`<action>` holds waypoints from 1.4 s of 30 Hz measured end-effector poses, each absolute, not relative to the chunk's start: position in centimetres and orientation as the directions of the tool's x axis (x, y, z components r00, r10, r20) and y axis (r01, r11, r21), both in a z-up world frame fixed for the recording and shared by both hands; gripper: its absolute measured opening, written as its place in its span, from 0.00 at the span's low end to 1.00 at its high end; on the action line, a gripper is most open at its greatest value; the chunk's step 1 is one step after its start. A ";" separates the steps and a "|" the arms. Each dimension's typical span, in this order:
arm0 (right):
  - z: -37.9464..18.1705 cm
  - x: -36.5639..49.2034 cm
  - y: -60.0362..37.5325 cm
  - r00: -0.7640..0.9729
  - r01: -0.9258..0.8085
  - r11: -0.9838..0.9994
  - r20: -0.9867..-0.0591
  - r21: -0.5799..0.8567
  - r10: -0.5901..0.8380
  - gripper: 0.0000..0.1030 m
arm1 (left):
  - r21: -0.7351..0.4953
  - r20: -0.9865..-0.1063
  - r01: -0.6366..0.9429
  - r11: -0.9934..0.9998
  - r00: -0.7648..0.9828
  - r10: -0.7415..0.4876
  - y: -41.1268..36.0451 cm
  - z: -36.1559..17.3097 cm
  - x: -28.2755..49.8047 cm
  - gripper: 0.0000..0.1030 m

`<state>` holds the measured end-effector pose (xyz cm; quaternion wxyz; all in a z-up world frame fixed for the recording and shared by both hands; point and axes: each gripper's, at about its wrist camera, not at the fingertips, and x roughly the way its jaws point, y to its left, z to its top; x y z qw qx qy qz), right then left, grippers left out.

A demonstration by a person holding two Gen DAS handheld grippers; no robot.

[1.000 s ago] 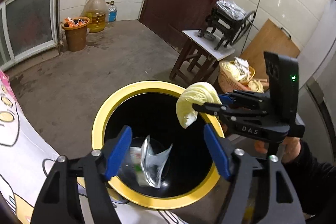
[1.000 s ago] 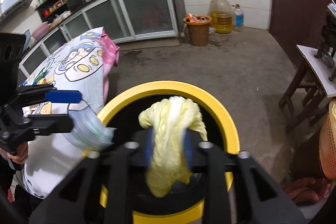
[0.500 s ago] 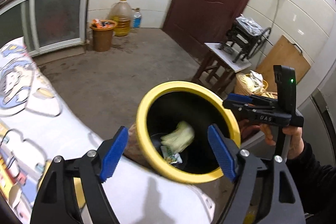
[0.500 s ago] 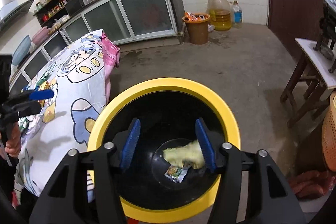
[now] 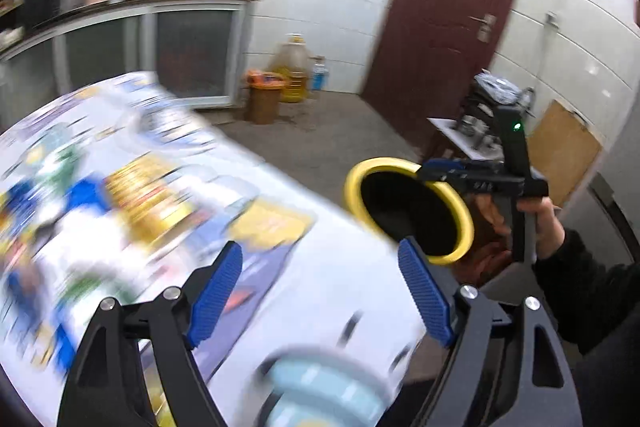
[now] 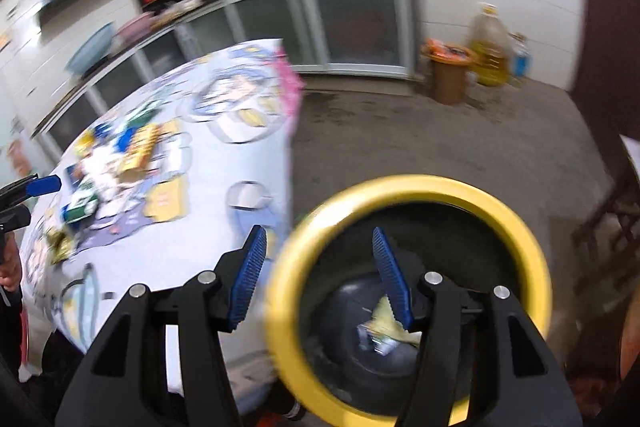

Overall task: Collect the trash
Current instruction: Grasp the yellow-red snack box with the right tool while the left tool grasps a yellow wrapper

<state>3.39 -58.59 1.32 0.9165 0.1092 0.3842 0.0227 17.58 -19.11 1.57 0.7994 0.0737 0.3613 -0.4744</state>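
The yellow-rimmed black bin point(image 6: 408, 291) stands beside the table; it also shows in the left wrist view point(image 5: 408, 211). A yellowish crumpled piece and a wrapper point(image 6: 380, 327) lie at its bottom. My right gripper point(image 6: 320, 275) is open and empty above the bin's left rim; it also shows in the left wrist view point(image 5: 432, 173). My left gripper point(image 5: 320, 291) is open and empty over the table. Several blurred pieces of trash point(image 5: 148, 191) lie on the printed tablecloth point(image 5: 328, 303), also in the right wrist view point(image 6: 116, 163).
A pale blue round object point(image 5: 320, 391) sits blurred at the table's near edge. An orange bin point(image 6: 448, 75) and oil jug point(image 6: 488, 47) stand by the far wall. A small wooden table point(image 5: 460, 135) with a machine stands near the door.
Both grippers have swung left from the bin towards the table, both views now blurred. The yellowish piece dropped into the bin a second ago and lies at the bottom.
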 end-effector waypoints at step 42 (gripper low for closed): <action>-3.7 27.5 -34.9 0.420 -0.243 0.924 -0.827 0.295 0.374 0.71 | -0.213 -0.822 0.564 0.798 0.338 -0.458 -9.6 -7.8 20.9 0.81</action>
